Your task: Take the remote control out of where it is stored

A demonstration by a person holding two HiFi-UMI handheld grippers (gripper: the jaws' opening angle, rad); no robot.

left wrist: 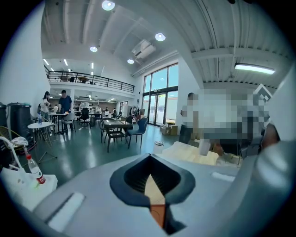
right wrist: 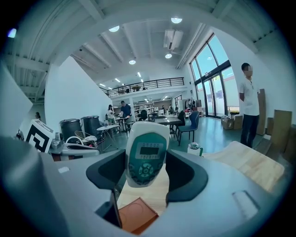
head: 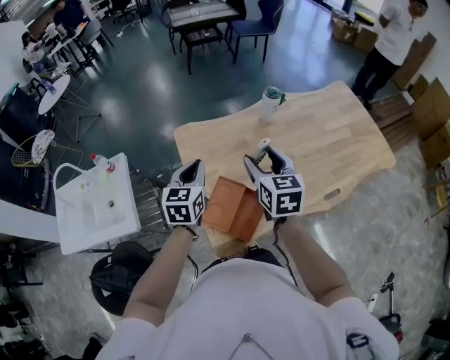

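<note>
right gripper view shows the right gripper [right wrist: 147, 172] pinching the white, teal-faced remote control [right wrist: 145, 152] upright, above the brown square tray [right wrist: 136, 215]. the left gripper [left wrist: 151, 179] is pressed together, empty. removal looks done; next, lower it gently onto the light wooden table [head: 337, 140].

A glossy dark-teal floor [head: 140, 84] fills the upper left of the head view. A pale wooden desk [head: 337, 133] lies centre-right, with a black table [head: 200, 14] and a blue chair [head: 256, 24] at the top. Tall windows [left wrist: 159, 95] stand mid-frame and round lamps [left wrist: 108, 5] light the white ceiling.
</note>
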